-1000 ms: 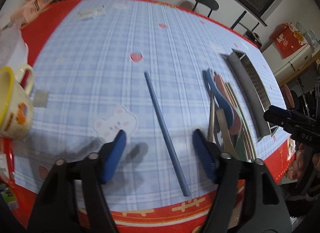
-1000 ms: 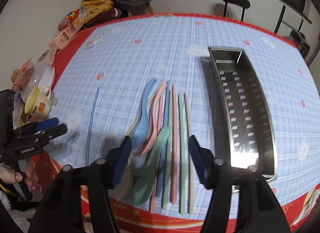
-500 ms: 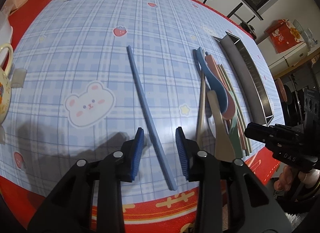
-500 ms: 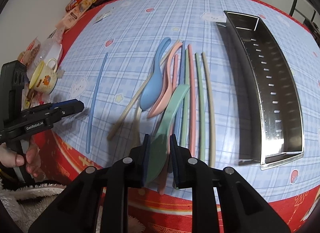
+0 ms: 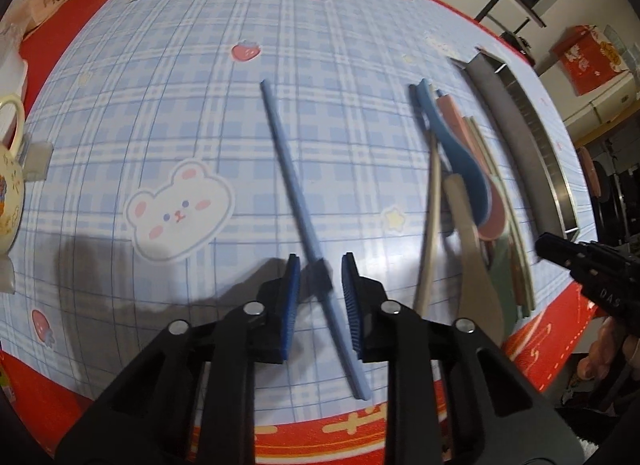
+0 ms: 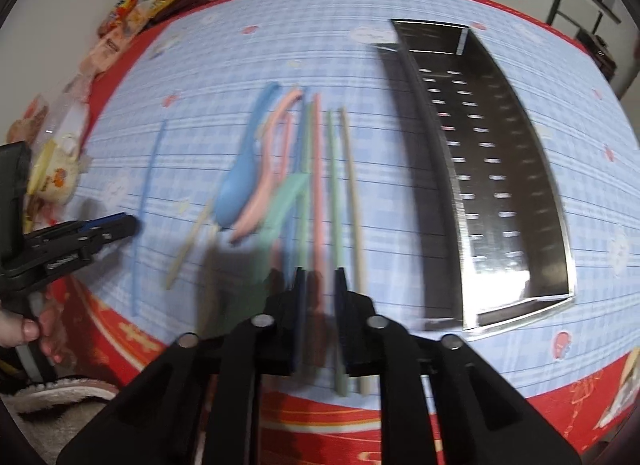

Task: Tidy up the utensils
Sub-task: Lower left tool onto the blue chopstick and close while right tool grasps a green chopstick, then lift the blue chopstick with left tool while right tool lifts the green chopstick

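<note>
My left gripper [image 5: 320, 297] is showing two black, angular arms, each carrying a pair of round silver screw heads. Its jaws are wearing bright blue ribbed pads [image 5: 352, 301] on their inner faces. In the right wrist view, at nine o'clock, it is appearing from the side as a black body with white lettering too blurred to read. My right gripper [image 6: 320, 317] is showing the same black arms, silver screws and dark blue pads; from the left wrist view, at three o'clock, white letters "DAS" are showing on its side.
</note>
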`<state>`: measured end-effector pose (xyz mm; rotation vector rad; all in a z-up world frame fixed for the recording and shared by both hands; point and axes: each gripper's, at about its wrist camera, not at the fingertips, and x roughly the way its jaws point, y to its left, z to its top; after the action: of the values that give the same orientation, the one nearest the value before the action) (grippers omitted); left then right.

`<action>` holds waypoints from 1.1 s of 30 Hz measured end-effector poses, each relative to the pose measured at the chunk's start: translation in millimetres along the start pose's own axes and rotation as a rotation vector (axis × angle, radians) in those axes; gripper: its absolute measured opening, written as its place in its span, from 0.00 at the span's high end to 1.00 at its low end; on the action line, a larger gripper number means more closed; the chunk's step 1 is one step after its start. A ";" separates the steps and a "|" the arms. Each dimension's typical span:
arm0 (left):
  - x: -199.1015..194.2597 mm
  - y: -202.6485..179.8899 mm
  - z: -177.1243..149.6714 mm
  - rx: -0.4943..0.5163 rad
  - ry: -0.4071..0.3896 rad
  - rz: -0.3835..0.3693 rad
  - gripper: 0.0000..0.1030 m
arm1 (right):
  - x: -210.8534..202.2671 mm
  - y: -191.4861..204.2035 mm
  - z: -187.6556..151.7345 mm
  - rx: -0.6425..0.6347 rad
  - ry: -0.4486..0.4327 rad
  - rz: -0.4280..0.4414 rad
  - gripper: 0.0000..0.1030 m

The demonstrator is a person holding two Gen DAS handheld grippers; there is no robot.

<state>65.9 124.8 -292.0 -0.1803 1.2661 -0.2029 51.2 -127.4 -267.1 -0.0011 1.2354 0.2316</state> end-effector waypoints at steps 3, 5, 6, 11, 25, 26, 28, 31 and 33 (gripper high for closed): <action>0.0 4.0 -1.3 -0.015 -0.004 0.002 0.83 | 4.8 -2.1 -1.2 -0.015 0.010 -0.025 0.93; -0.2 4.7 -1.2 -0.016 -0.005 0.004 0.83 | 8.1 -0.1 -1.2 -0.028 0.015 -0.025 0.93; -0.5 5.1 -2.3 -0.016 -0.005 0.004 0.84 | 10.3 1.3 -0.6 -0.038 0.018 -0.028 0.93; -2.4 7.3 -4.8 -0.021 -0.007 0.004 0.84 | 20.2 3.5 4.6 -0.057 0.028 -0.036 0.96; -2.6 2.5 -8.6 0.003 -0.011 0.030 0.81 | 26.8 -0.3 9.1 -0.030 0.040 -0.049 0.98; -2.5 2.3 -8.6 0.004 -0.012 0.030 0.81 | 26.9 0.3 9.2 -0.034 0.041 -0.052 0.98; -2.0 0.8 -8.4 0.009 -0.014 0.030 0.79 | 27.4 1.8 9.6 -0.043 0.041 -0.061 0.98; -1.4 -1.7 -8.2 0.017 -0.014 0.033 0.77 | 27.7 3.2 9.3 -0.050 0.040 -0.066 0.98; -1.1 -1.8 -8.5 0.018 -0.015 0.032 0.77 | 27.4 2.4 8.9 -0.044 0.042 -0.060 0.98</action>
<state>57.4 123.1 -293.0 -0.1457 1.2512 -0.1849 67.6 -119.2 -289.4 -0.0819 1.2698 0.2072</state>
